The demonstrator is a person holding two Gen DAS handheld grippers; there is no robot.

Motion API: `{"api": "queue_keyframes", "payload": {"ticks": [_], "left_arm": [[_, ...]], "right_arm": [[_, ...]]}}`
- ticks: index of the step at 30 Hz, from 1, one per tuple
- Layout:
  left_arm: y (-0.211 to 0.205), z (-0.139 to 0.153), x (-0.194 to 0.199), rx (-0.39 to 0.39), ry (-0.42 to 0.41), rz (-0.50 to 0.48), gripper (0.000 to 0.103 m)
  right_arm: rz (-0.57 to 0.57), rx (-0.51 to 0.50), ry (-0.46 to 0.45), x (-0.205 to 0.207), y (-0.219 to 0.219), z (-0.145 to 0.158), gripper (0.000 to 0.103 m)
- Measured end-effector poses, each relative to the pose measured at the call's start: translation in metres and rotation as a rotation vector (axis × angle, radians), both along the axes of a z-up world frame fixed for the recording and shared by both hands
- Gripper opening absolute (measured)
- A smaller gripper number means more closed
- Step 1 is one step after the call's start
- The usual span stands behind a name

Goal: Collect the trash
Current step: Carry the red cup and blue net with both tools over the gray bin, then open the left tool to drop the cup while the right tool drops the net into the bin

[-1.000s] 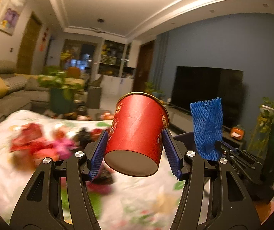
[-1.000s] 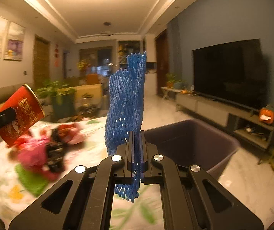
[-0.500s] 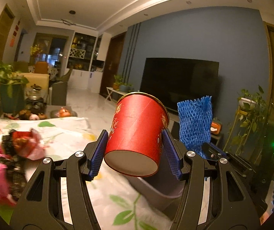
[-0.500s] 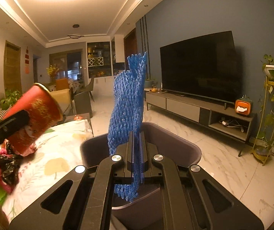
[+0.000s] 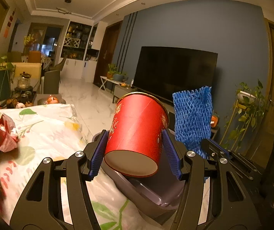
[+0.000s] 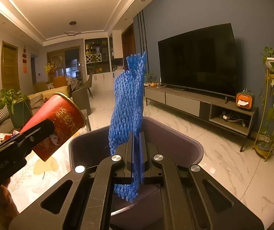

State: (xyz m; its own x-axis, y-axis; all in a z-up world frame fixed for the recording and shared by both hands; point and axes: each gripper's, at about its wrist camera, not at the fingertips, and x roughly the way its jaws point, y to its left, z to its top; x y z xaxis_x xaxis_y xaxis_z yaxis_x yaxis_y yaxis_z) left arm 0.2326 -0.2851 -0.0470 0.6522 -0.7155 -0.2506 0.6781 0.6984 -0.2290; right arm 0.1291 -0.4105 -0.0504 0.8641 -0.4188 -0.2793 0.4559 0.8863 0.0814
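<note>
My left gripper (image 5: 135, 151) is shut on a red paper cup (image 5: 137, 132), tilted with its base toward the camera, held over the near rim of a dark purple bin (image 5: 156, 197). My right gripper (image 6: 136, 149) is shut on a blue foam net sleeve (image 6: 127, 111), which stands up above the same bin (image 6: 175, 140). In the left wrist view the blue net (image 5: 192, 118) and right gripper show to the right of the cup. The right wrist view shows the cup (image 6: 60, 118) at the left, beside the bin's edge.
A table with a floral cloth (image 5: 46, 130) lies left of the bin, with crumpled red wrappers (image 5: 0, 132) and dark trash at its left end. A TV (image 6: 198, 67) on a low console stands across a marble floor. A plant stand (image 6: 273, 99) is at the right.
Both grippers have swung right, away from the trash pile on the table, toward the bin. The cup and the net now hang over the bin. Both grips are unchanged.
</note>
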Motion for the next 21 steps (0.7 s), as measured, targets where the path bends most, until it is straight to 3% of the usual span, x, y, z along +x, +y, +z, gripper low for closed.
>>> {"api": "queue_keyframes", "payload": {"ticks": [12, 15, 21], "left_arm": [[-0.016, -0.006, 0.008, -0.006, 0.035, -0.023, 0.057], [-0.019, -0.009, 0.011, -0.01, 0.05, -0.035, 0.058], [-0.025, -0.016, 0.013, 0.004, 0.062, -0.04, 0.059]], "right_arm": [[0.018, -0.006, 0.001, 0.007, -0.005, -0.002, 0.007], [0.008, -0.004, -0.007, 0.005, -0.008, -0.002, 0.023], [-0.029, 0.014, -0.014, -0.003, -0.016, -0.003, 0.036]]}}
